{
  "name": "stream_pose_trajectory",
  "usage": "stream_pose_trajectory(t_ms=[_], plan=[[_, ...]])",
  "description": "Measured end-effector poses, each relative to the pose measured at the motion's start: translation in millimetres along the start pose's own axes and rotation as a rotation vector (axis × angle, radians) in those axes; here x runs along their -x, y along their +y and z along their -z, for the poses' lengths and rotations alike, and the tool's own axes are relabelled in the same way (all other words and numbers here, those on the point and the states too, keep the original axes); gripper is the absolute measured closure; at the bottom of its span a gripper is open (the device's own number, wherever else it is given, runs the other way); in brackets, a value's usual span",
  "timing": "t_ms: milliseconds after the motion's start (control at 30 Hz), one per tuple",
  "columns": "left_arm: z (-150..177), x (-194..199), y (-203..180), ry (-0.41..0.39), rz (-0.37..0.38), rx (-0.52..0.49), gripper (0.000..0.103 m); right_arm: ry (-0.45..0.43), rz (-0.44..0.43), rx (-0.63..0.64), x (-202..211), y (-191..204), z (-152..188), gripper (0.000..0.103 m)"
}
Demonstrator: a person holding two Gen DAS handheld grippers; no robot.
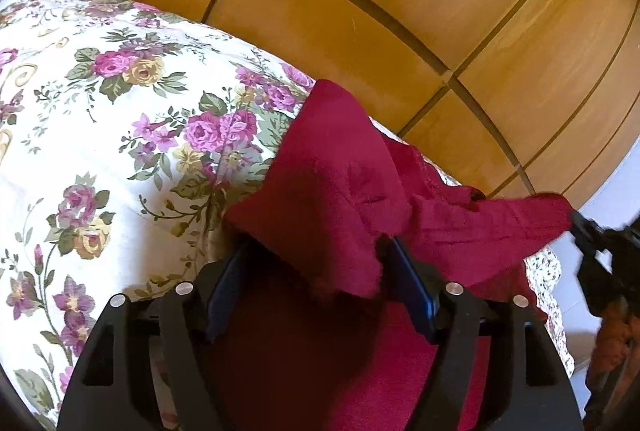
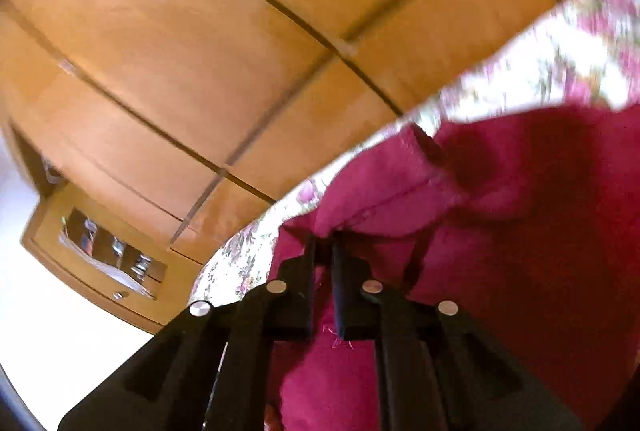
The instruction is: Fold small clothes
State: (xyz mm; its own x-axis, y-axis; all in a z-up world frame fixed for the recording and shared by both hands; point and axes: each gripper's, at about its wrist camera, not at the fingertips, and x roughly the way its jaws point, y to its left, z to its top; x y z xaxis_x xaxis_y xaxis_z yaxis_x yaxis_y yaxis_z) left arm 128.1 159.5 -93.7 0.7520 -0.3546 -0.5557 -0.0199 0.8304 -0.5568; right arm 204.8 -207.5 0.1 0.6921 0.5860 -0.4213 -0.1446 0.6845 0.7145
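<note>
A dark red garment (image 1: 340,187) lies on the flower-print bedspread (image 1: 112,135). In the left wrist view my left gripper (image 1: 316,251) is open, its blue-padded fingers (image 1: 412,283) wide apart, with a flap of the red cloth draped over and between them. At the far right of that view my right gripper (image 1: 576,221) holds a corner of the garment stretched out. In the right wrist view my right gripper (image 2: 323,245) is shut on an edge of the red garment (image 2: 500,231), lifted off the bed.
Wooden wardrobe doors (image 1: 400,11) stand right behind the bed. In the right wrist view a wooden unit with a mirror (image 2: 108,255) sits lower left beside a white wall. The bedspread (image 2: 540,63) shows blurred at upper right.
</note>
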Motion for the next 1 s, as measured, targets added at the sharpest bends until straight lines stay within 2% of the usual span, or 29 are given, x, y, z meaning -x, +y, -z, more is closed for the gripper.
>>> stream_pose_trajectory(t_ms=[67, 100, 133, 233, 267, 300, 333, 367, 433, 533, 567, 633, 667, 700, 733, 800, 833, 933, 967, 1000], plan=[[0, 1, 2, -0.004, 0.005, 0.014, 0.033, -0.009, 0.043, 0.04, 17, -2, 10, 0.102], [0, 2, 3, -0.005, 0.009, 0.02, 0.033, 0.013, 0.078, 0.036, 18, -7, 14, 0.102], [0, 2, 3, -0.007, 0.009, 0.022, 0.033, 0.071, 0.137, 0.001, 16, -21, 22, 0.102], [1, 4, 2, -0.012, 0.006, 0.023, 0.033, 0.152, 0.173, -0.079, 14, -48, 36, 0.097], [1, 6, 2, -0.019, 0.005, 0.026, 0.033, 0.155, 0.176, -0.101, 22, -51, 41, 0.08], [2, 8, 2, -0.03, 0.004, 0.029, 0.033, 0.146, 0.162, -0.128, 27, -54, 41, 0.033], [2, 12, 3, -0.048, 0.009, 0.032, 0.033, 0.102, 0.118, -0.184, 33, -59, 39, 0.016], [3, 15, 3, -0.066, 0.022, 0.035, 0.033, 0.078, 0.094, -0.202, 37, -60, 37, 0.012], [4, 22, 2, -0.095, 0.043, 0.032, 0.033, 0.059, 0.055, -0.211, 34, -58, 30, 0.012], [5, 25, -3, -0.112, 0.06, 0.013, 0.031, 0.098, 0.094, -0.2, 9, -59, 19, 0.014], [5, 25, -3, -0.109, 0.059, 0.01, 0.031, 0.104, 0.114, -0.221, 4, -65, 20, 0.017], [5, 23, -3, -0.099, 0.057, 0.012, 0.031, 0.108, 0.131, -0.291, -10, -78, 23, 0.033], [5, 20, -2, -0.089, 0.055, 0.016, 0.031, 0.117, 0.131, -0.326, -18, -84, 24, 0.059], [5, 18, -1, -0.079, 0.054, 0.021, 0.031, 0.128, 0.112, -0.349, -25, -87, 23, 0.09], [4, 15, 1, -0.067, 0.054, 0.028, 0.031, 0.142, 0.079, -0.359, -32, -87, 20, 0.099], [3, 10, 4, -0.045, 0.048, 0.045, 0.031, 0.111, 0.01, -0.312, -32, -66, 10, 0.098], [4, 10, 5, -0.044, 0.049, 0.049, 0.031, 0.072, -0.076, -0.212, -24, -37, -1, 0.098], [5, 9, 6, -0.046, 0.054, 0.048, 0.031, -0.043, -0.23, 0.056, 14, 27, -14, 0.098], [5, 9, 6, -0.046, 0.057, 0.049, 0.031, -0.075, -0.249, 0.112, 27, 35, -12, 0.098], [5, 9, 6, -0.046, 0.062, 0.049, 0.03, -0.09, -0.225, 0.151, 36, 38, -10, 0.098]])
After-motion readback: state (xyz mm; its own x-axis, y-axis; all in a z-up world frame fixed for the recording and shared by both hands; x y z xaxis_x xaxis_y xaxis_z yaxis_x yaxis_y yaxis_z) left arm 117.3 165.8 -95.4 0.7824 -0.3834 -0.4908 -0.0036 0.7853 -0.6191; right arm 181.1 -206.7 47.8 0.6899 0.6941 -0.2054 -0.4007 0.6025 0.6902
